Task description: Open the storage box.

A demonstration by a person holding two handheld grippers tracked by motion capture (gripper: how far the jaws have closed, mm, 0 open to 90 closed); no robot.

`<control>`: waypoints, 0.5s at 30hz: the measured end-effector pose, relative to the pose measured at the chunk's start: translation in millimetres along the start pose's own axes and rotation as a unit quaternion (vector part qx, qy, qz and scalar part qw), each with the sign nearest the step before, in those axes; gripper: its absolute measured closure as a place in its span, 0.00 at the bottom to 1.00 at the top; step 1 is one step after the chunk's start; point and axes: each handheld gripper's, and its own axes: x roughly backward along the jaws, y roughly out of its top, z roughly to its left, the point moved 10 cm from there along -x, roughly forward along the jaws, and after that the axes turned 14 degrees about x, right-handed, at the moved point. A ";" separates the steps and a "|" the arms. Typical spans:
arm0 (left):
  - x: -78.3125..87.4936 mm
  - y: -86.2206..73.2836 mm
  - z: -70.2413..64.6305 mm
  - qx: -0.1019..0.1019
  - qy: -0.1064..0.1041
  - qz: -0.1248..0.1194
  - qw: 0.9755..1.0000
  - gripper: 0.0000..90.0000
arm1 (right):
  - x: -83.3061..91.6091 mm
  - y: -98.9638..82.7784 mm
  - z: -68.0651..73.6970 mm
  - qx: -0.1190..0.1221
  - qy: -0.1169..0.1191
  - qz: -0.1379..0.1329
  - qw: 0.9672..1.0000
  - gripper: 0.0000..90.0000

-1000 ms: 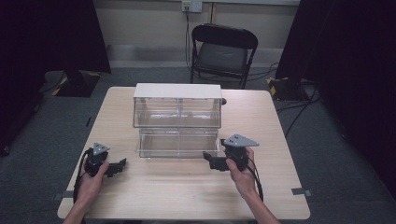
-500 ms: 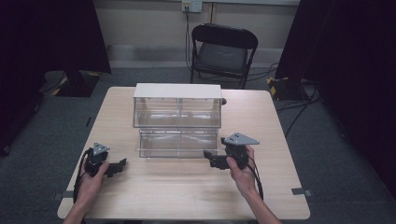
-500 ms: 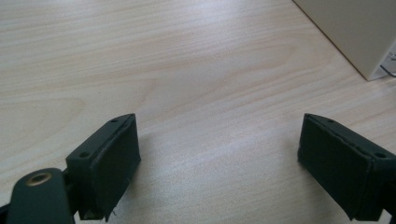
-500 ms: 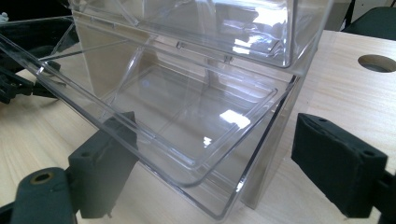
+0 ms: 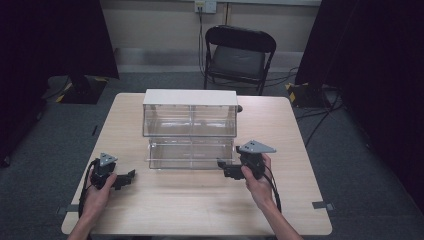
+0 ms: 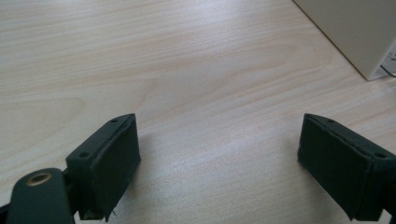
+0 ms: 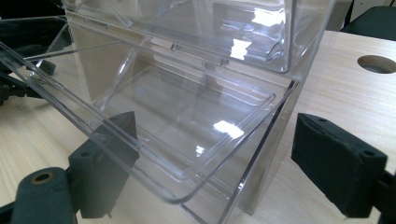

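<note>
Your bench (image 5: 200, 210) is pale wood with rounded corners, standing on grey carpet. A clear plastic drawer unit (image 5: 190, 120) with a white top sits on it toward the far middle, its lower drawer (image 5: 191, 154) pulled out toward you. Just right of the unit, a round hole (image 5: 240, 108) pierces the benchtop.

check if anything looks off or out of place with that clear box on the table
Nothing looks damaged or spilled. The clear drawer box stands square on the table; its lower drawer is pulled out and looks empty. The right hand-held gripper, jaws open, sits at the drawer's front corner.
</note>
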 end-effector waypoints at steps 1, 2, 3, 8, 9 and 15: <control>0.0 0.0 -0.1 0.000 -0.001 0.000 1.000 0.14 | -0.1 1.4 -1.2 0.002 -0.001 -0.003 1.000 0.16; 0.0 -0.1 0.1 -0.001 0.000 0.000 1.000 0.14 | 0.5 2.8 -2.2 0.000 -0.002 -0.004 1.000 0.16; 0.0 0.0 0.0 0.000 0.000 0.000 1.000 0.14 | 1.1 4.1 -3.4 -0.001 -0.003 -0.005 1.000 0.16; 0.0 0.0 0.0 0.000 0.000 0.000 1.000 0.14 | 0.6 6.1 -6.0 -0.001 -0.004 -0.007 1.000 0.16; 0.0 0.0 0.0 0.000 0.000 0.000 1.000 0.14 | -0.3 5.8 -7.0 -0.001 -0.005 -0.007 1.000 0.16; 0.0 0.0 0.0 0.000 0.000 0.000 1.000 0.14 | -3.0 6.2 -12.9 -0.008 -0.010 -0.009 1.000 0.16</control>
